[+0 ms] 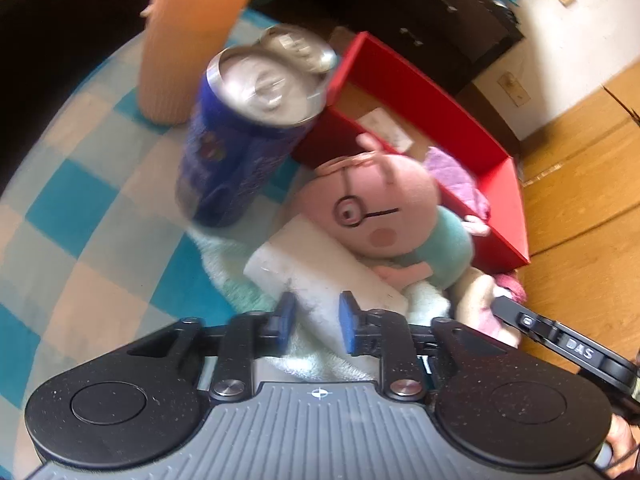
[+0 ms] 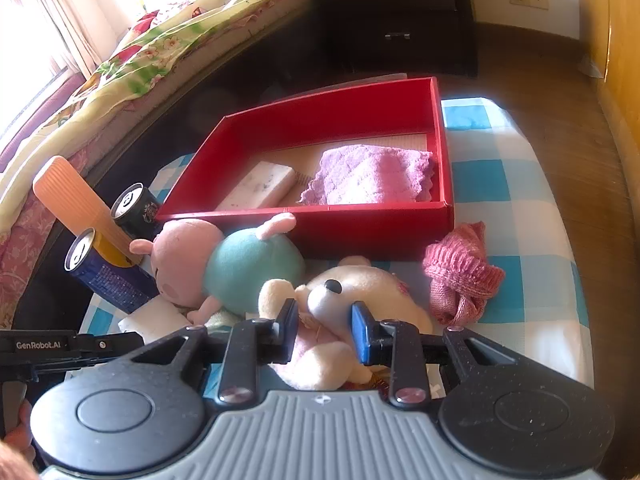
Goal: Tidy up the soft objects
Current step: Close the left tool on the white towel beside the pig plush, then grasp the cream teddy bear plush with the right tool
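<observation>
A red box (image 2: 372, 228) stands on the checked cloth and holds a purple towel (image 2: 372, 176) and a white sponge block (image 2: 260, 184). A pink pig plush in a teal shirt (image 2: 240, 268) lies in front of the box; it also shows in the left wrist view (image 1: 380, 208). My right gripper (image 2: 325, 330) is closed around a cream bear plush (image 2: 360, 292). My left gripper (image 1: 316, 320) straddles the near end of a white sponge block (image 1: 316, 268) that lies on a pale fluffy towel (image 1: 232, 276). A pink knitted item (image 2: 460, 276) lies right of the bear.
A blue can (image 1: 240, 140) and an orange ribbed cylinder (image 1: 188, 40) stand left of the box; a second dark can (image 2: 136, 210) stands behind. A bed (image 2: 140, 60) and a dark drawer cabinet (image 2: 392, 16) are beyond. Wooden floor (image 2: 560, 128) lies to the right.
</observation>
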`<control>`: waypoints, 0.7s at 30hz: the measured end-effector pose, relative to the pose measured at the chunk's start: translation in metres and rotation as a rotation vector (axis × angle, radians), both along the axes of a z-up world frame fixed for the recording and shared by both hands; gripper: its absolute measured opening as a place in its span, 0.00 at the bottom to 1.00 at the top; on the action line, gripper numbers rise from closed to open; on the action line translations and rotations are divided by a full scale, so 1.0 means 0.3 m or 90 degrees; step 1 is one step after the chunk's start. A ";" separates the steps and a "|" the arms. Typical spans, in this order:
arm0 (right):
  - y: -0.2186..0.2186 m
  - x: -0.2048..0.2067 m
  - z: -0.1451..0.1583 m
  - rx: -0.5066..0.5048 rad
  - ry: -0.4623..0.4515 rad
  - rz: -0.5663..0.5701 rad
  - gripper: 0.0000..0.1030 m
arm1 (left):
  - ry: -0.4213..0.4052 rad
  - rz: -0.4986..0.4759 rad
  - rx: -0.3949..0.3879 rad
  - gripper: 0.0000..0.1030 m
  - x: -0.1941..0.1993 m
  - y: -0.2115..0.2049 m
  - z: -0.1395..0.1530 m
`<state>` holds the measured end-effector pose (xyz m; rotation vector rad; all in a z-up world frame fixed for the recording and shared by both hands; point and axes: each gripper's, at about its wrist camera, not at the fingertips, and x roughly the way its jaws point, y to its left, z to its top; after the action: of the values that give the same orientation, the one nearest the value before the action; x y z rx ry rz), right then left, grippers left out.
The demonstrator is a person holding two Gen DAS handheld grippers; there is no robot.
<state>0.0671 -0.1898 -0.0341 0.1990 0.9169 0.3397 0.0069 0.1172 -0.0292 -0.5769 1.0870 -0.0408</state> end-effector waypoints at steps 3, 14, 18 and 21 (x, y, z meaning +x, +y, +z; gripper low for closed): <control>0.010 0.002 -0.002 -0.009 -0.003 0.006 0.07 | 0.028 0.033 -0.020 0.63 -0.001 0.027 -0.034; -0.016 0.013 -0.024 0.003 0.022 -0.013 0.40 | 0.006 0.031 0.001 0.60 0.056 -0.050 -0.041; -0.003 0.021 -0.042 0.000 0.027 -0.011 0.51 | 0.005 0.028 0.024 0.41 0.050 -0.056 -0.046; 0.017 0.019 -0.038 -0.031 0.014 -0.008 0.38 | 0.002 0.021 0.039 0.31 0.038 -0.058 -0.047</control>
<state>0.0727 -0.1846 -0.0455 0.1638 0.9448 0.3040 0.0183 0.0999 -0.0434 -0.5393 1.0784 0.0221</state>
